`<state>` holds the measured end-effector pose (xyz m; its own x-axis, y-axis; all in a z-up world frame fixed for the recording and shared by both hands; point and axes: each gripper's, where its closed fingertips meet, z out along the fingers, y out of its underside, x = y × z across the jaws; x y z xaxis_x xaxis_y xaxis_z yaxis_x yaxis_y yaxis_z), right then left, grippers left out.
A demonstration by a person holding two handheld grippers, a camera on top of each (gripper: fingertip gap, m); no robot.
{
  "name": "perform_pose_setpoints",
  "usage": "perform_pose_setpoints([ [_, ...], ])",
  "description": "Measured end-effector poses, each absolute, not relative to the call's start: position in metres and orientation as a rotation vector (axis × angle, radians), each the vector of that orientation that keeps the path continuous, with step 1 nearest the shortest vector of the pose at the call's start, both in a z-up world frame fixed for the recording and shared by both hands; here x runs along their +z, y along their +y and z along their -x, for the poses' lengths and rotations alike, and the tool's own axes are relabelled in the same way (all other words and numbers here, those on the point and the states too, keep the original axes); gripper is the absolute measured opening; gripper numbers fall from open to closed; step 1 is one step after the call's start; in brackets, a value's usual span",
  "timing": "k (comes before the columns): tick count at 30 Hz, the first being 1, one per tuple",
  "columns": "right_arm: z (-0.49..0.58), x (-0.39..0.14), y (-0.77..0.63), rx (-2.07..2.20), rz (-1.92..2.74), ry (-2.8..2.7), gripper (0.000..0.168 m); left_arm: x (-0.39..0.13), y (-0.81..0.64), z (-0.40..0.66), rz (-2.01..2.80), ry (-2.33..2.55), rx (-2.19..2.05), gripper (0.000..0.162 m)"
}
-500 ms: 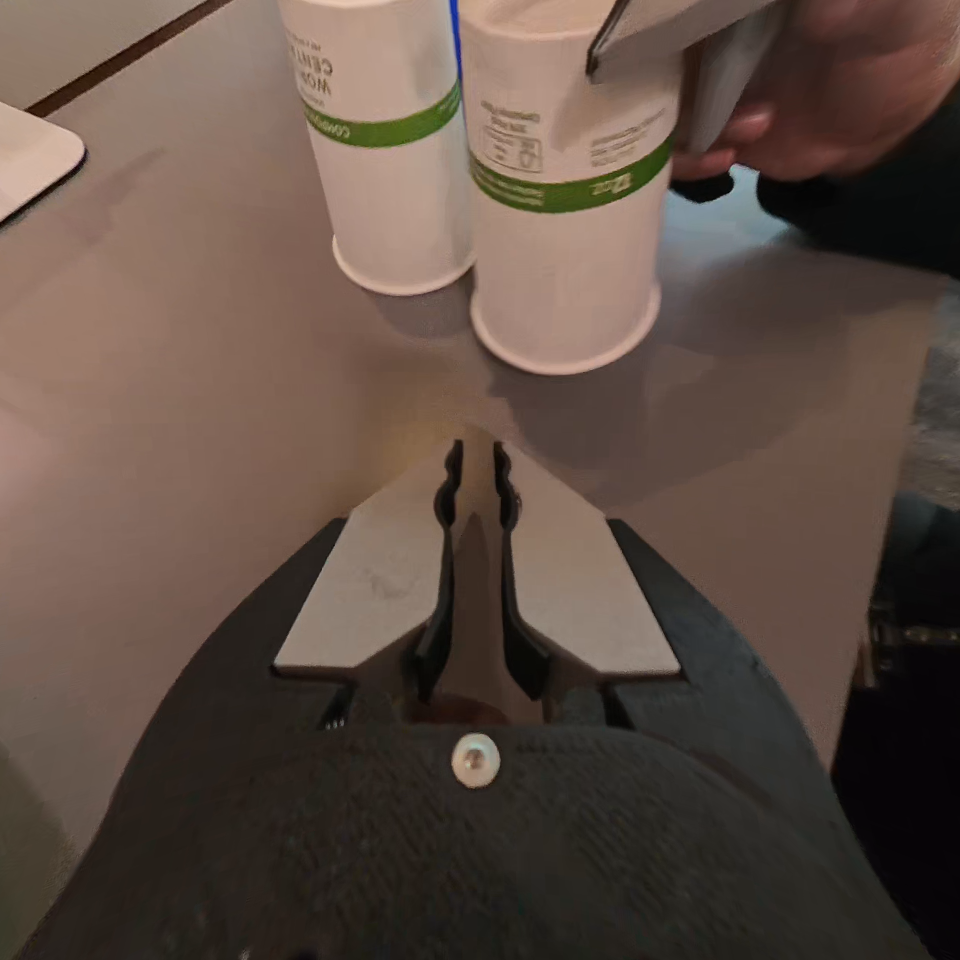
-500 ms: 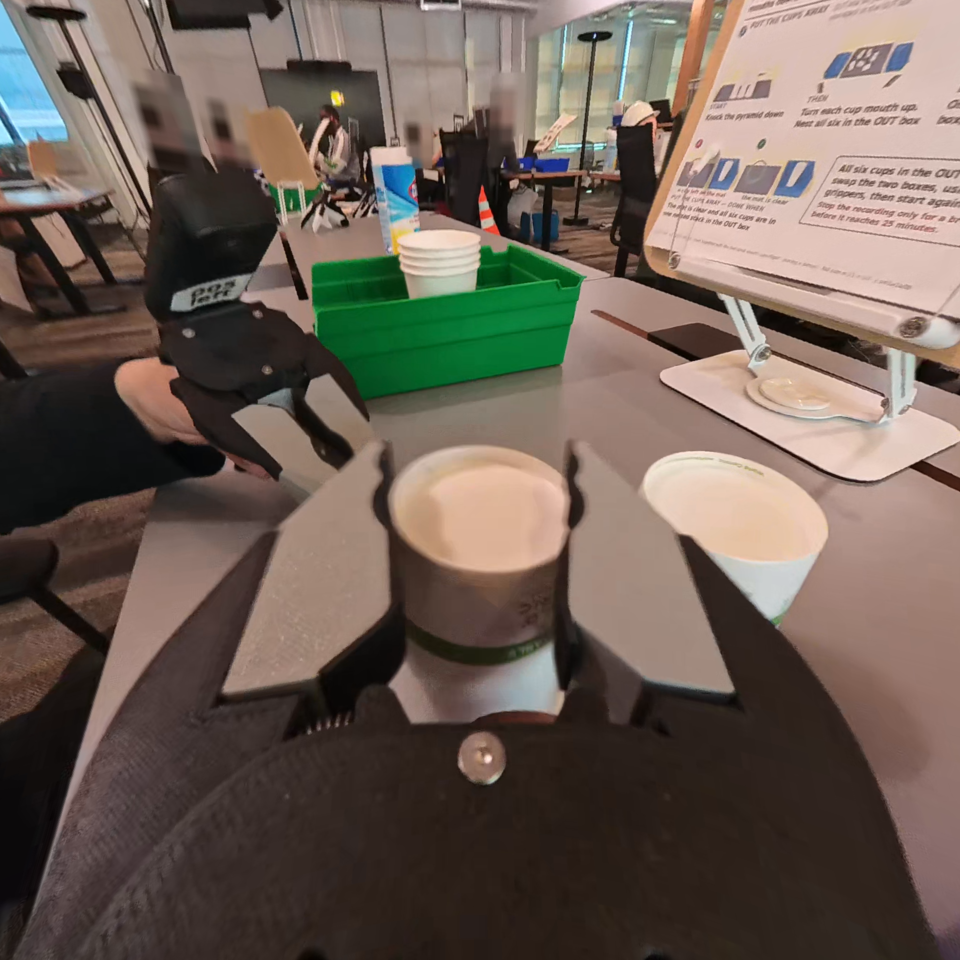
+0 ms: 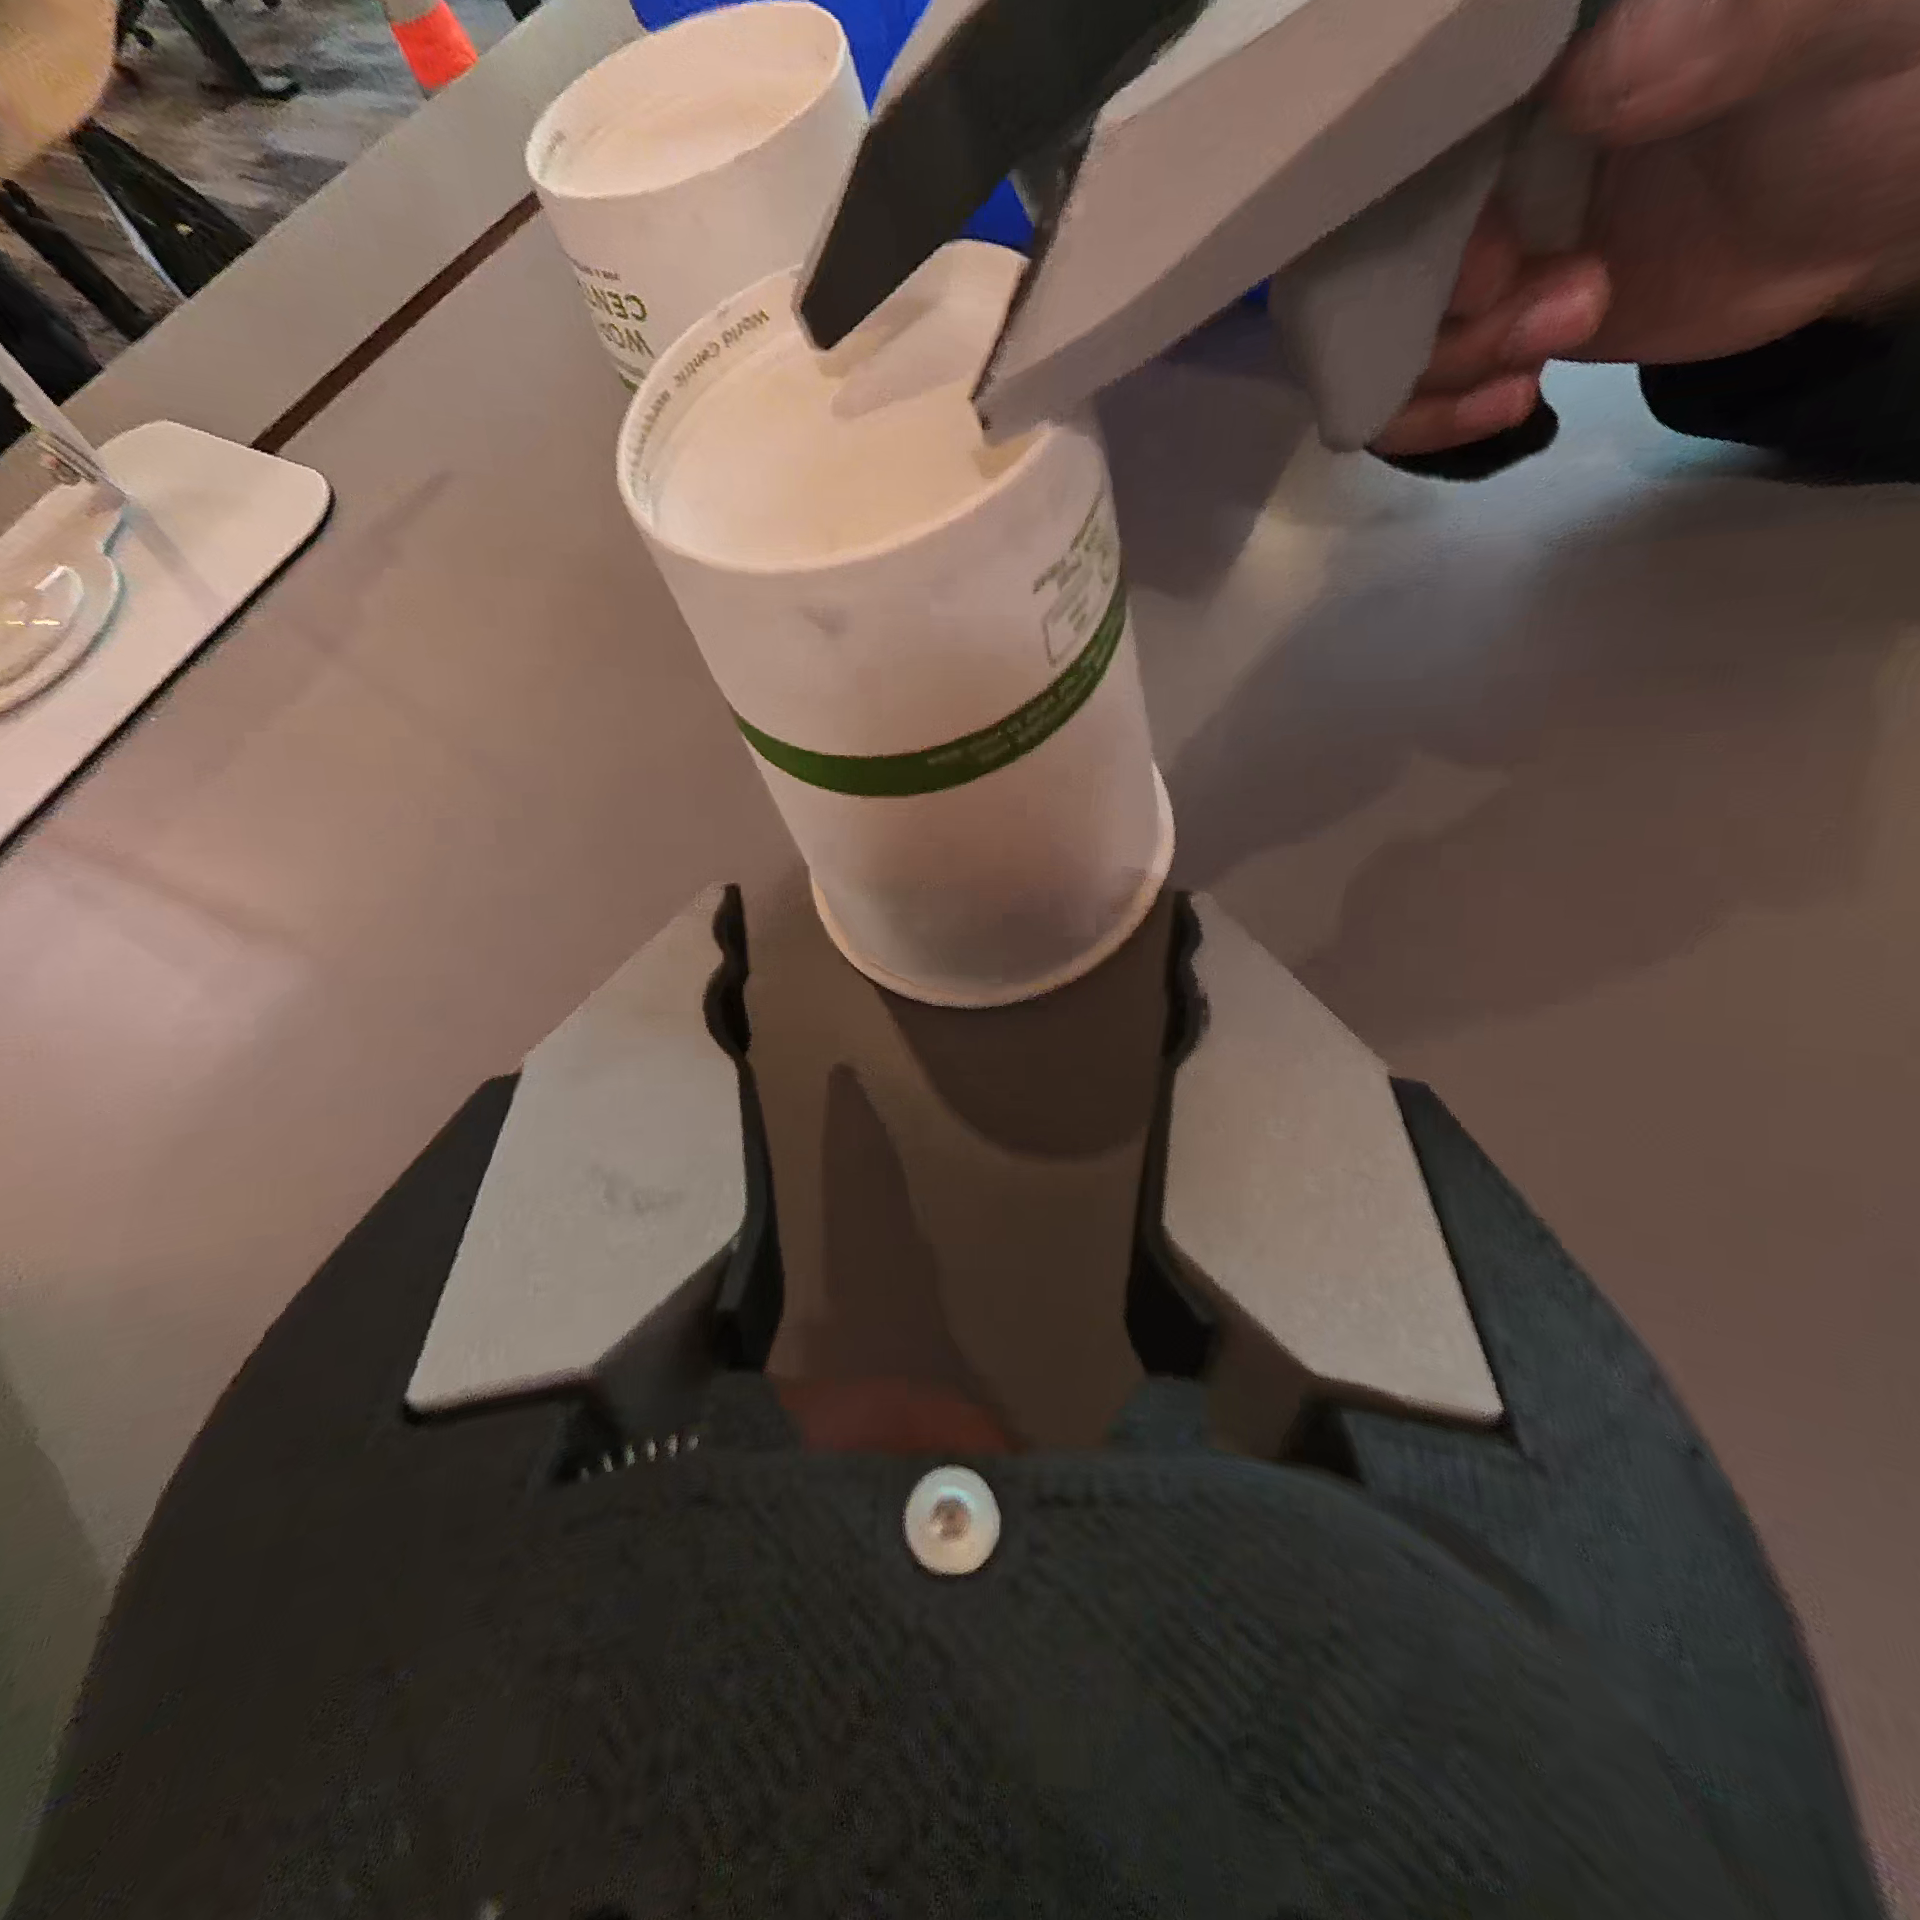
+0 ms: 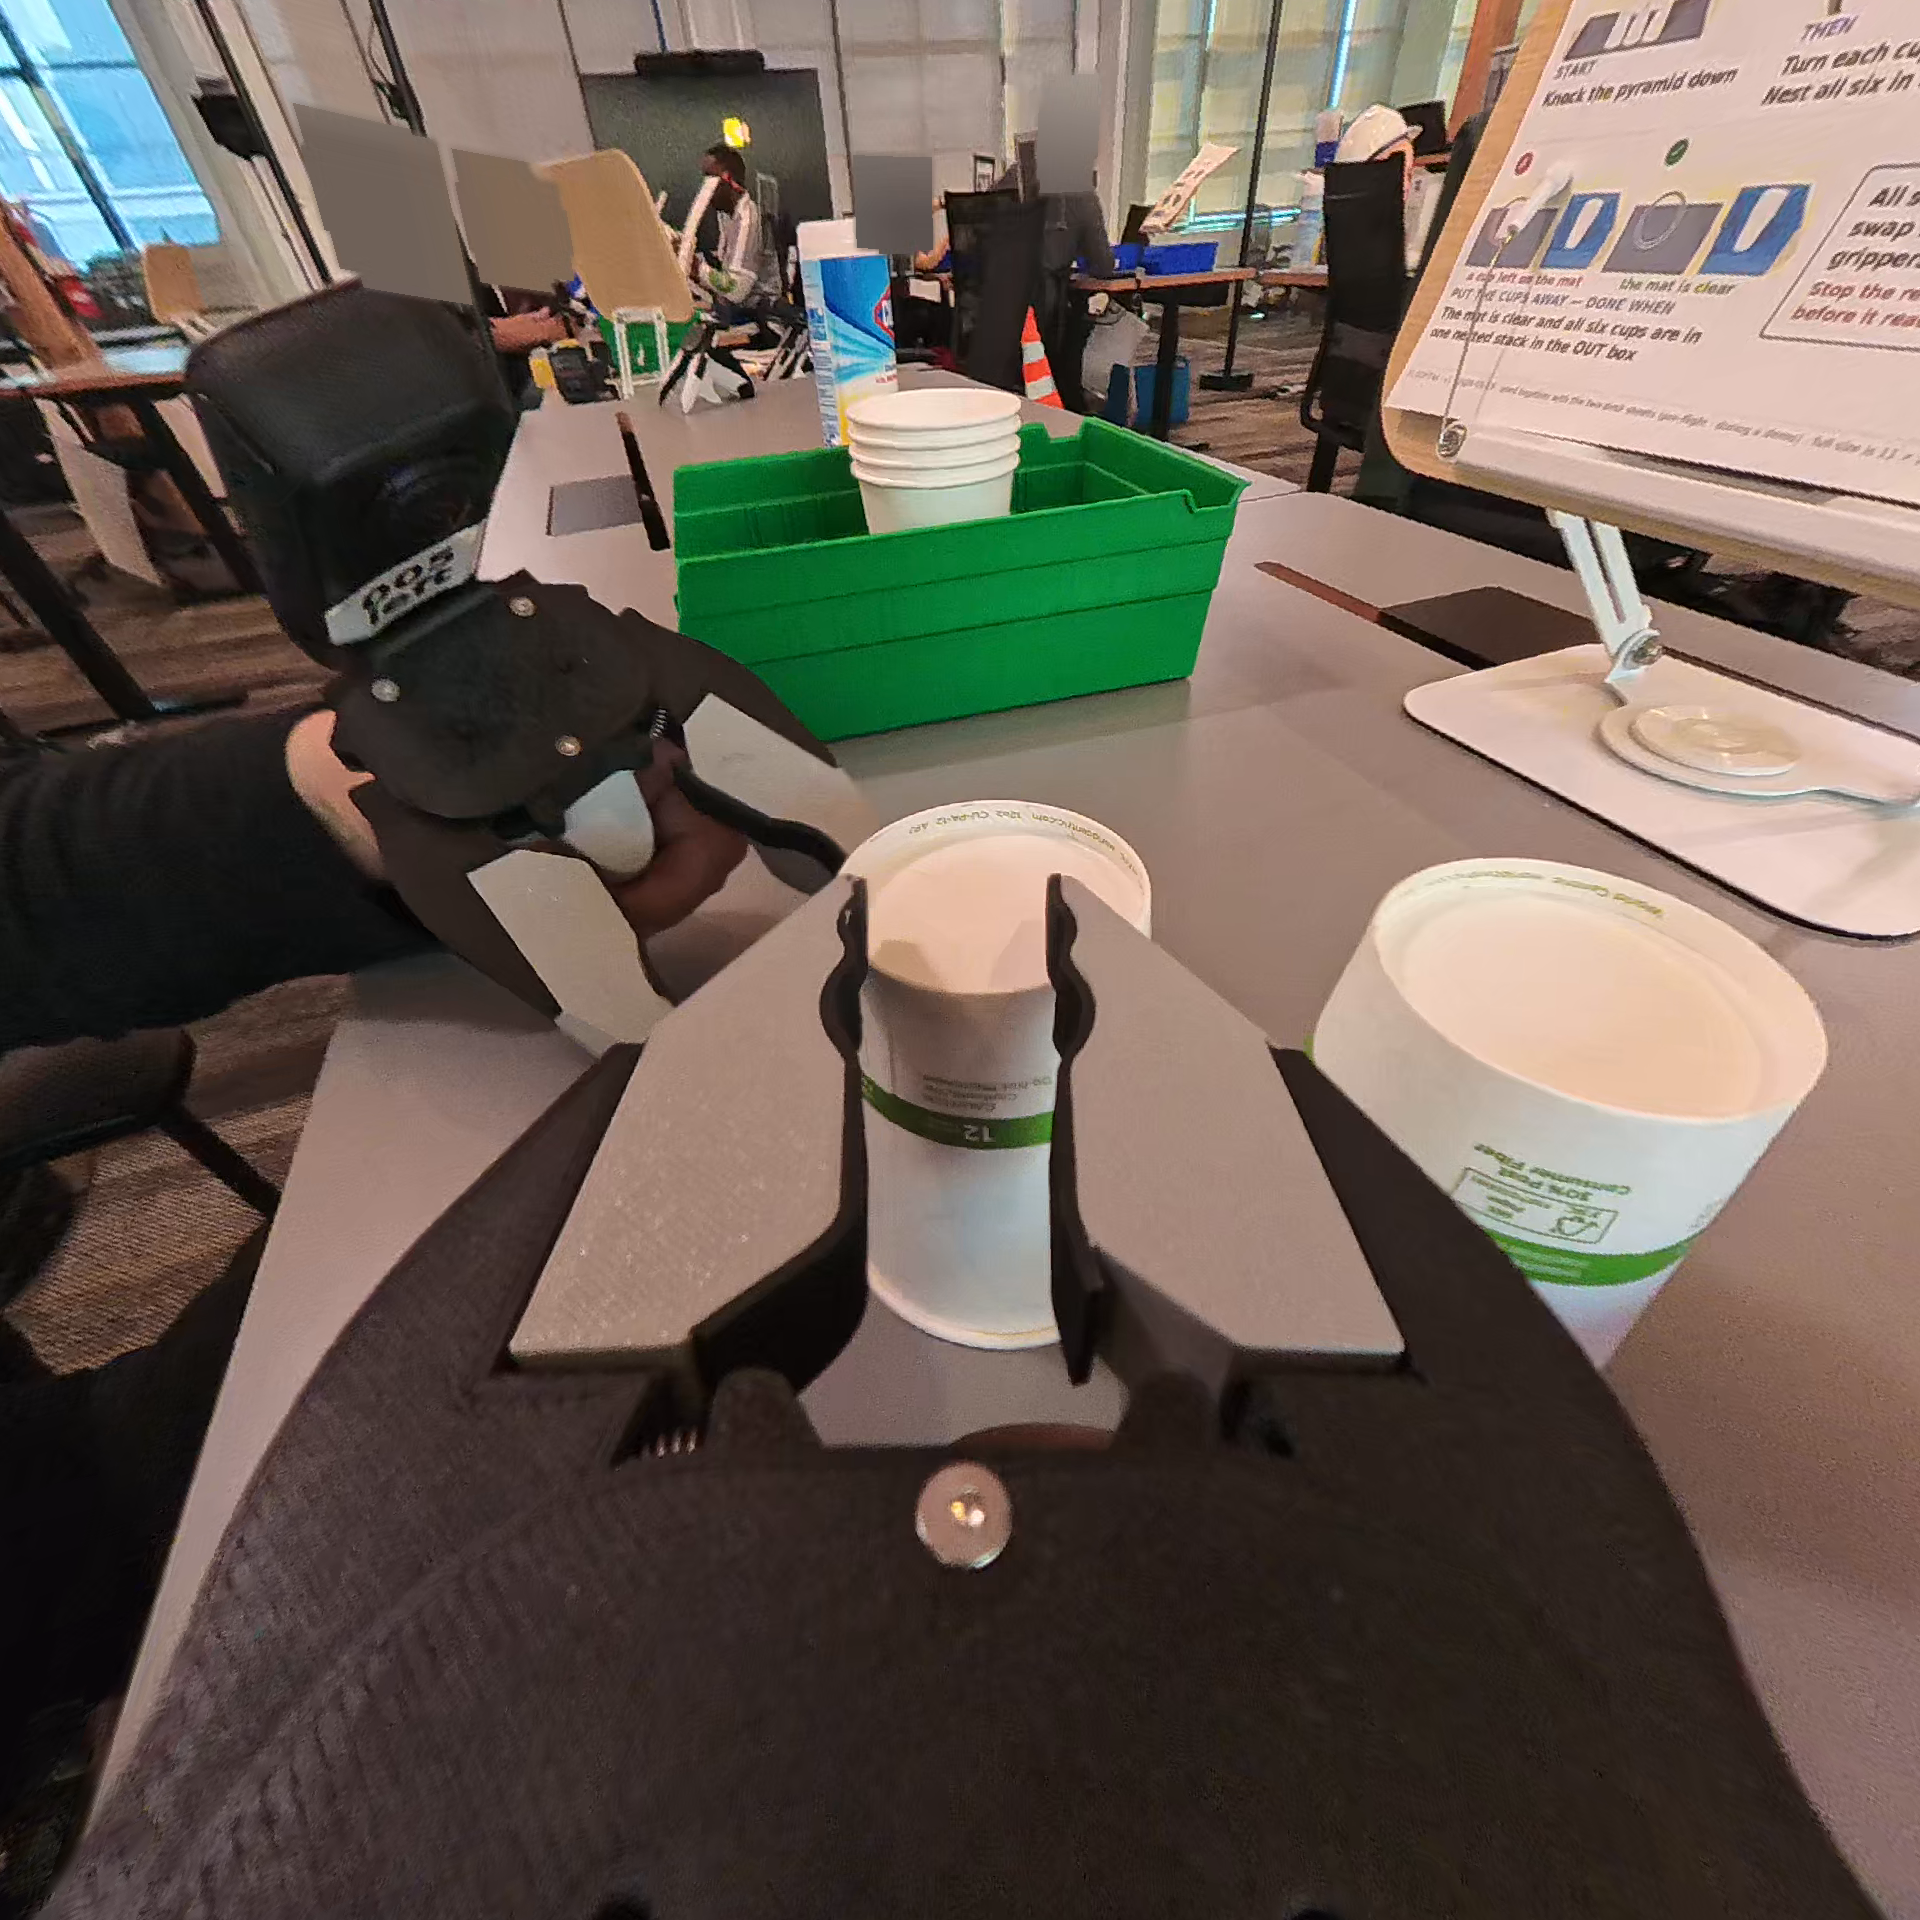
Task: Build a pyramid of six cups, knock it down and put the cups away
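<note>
Right hand-held gripper (image 4: 954,914): jaws narrowed, above the near inverted cup (image 4: 971,1101) and released from it, fingertips over its upturned base; half a second ago the jaws clasped this cup's sides. Left hand-held gripper (image 3: 951,961): jaws spread wide, empty, the cup's rim just ahead of its fingertips; earlier they were nearly closed and well back from the cups. Near inverted cup: white paper, green band, standing mouth-down on the grey surface (image 3: 1558,831). Second inverted cup (image 4: 1558,1101): same kind, just beside the first, standing apart from it. Right wrist view only: green bin (image 4: 945,613) farther along the surface, holding a nested stack of cups (image 4: 933,457) mouth-up; an instruction board (image 4: 1704,239) on a white stand; the left hand-held gripper's housing with the hand gripping it. Left wrist view only: the right hand-held gripper's fingers (image 3: 1195,208) descending from above onto the near cup's base, and the hand (image 3: 1714,197) holding it.
</note>
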<state>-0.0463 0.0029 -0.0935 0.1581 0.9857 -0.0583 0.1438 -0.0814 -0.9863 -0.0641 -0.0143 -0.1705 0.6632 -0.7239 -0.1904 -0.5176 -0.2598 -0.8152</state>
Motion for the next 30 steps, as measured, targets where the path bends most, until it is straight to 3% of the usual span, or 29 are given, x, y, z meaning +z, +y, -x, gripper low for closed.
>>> perform_pose_setpoints([
  [4,0.048,-0.092,-0.002,1.134,1.440,-1.165,0.035,-0.168,0.000,0.054,1.918,0.921,-0.294,0.093],
  [7,0.049,-0.092,-0.005,1.154,1.434,-1.174,0.037,-0.168,0.009,0.041,1.924,0.927,-0.346,0.093],
  [11,0.050,-0.092,-0.010,1.197,1.439,-1.188,0.036,-0.173,0.012,0.031,1.942,0.949,-0.413,0.080],
  [30,-0.007,-0.052,0.062,0.969,1.448,-0.793,0.040,-0.171,0.071,0.101,1.974,0.808,-0.301,0.079],
])
